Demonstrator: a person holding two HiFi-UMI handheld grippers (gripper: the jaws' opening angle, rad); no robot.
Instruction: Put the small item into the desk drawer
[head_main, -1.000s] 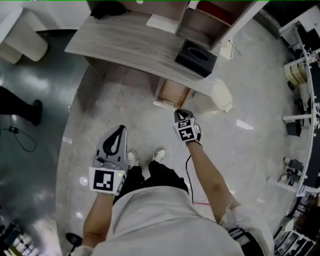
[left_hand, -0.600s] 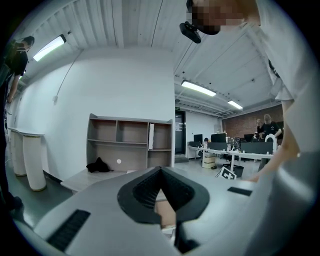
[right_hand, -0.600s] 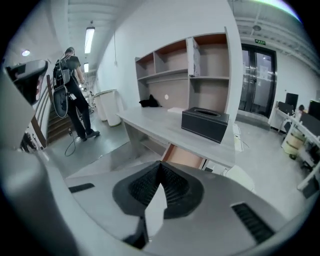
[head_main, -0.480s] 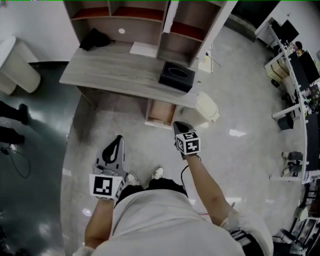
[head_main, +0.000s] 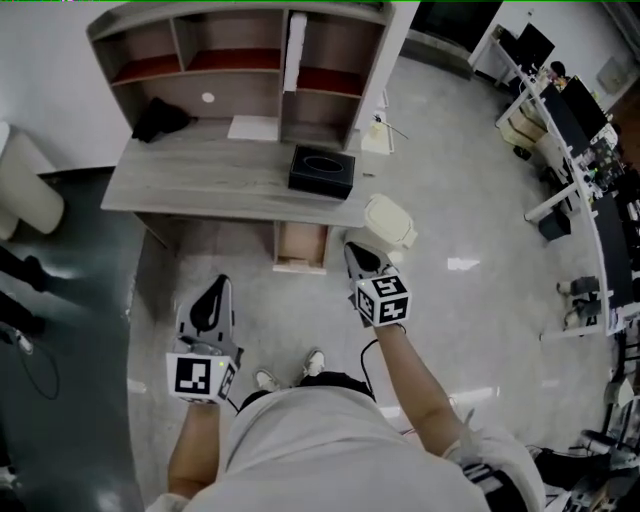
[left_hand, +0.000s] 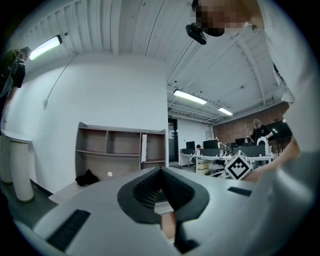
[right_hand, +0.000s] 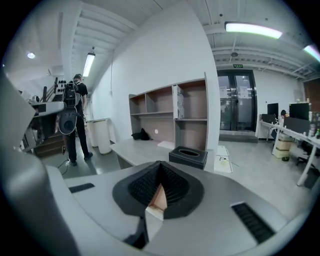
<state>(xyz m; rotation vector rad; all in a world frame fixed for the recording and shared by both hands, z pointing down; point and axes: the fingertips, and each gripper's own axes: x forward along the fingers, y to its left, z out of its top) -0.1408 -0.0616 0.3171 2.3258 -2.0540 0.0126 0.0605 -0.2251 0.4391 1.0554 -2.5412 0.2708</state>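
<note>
Under the grey desk a wooden drawer stands pulled out; I cannot make out what lies in it. My right gripper hangs just right of the drawer front, apart from it, jaws shut with nothing between them. Lower left, over the floor, my left gripper is also shut and empty. On the desk sit a black tissue box, a white sheet and a black bundle. No small item shows in either gripper.
A shelf unit rises at the back of the desk. A cream bin stands on the floor right of the drawer. Papers lie beside the shelf. Office desks line the right. A person stands at the left.
The desk has slid farther away in the head view. My right gripper has drawn back from the drawer front and to its right. The left gripper stayed low at the left.
</note>
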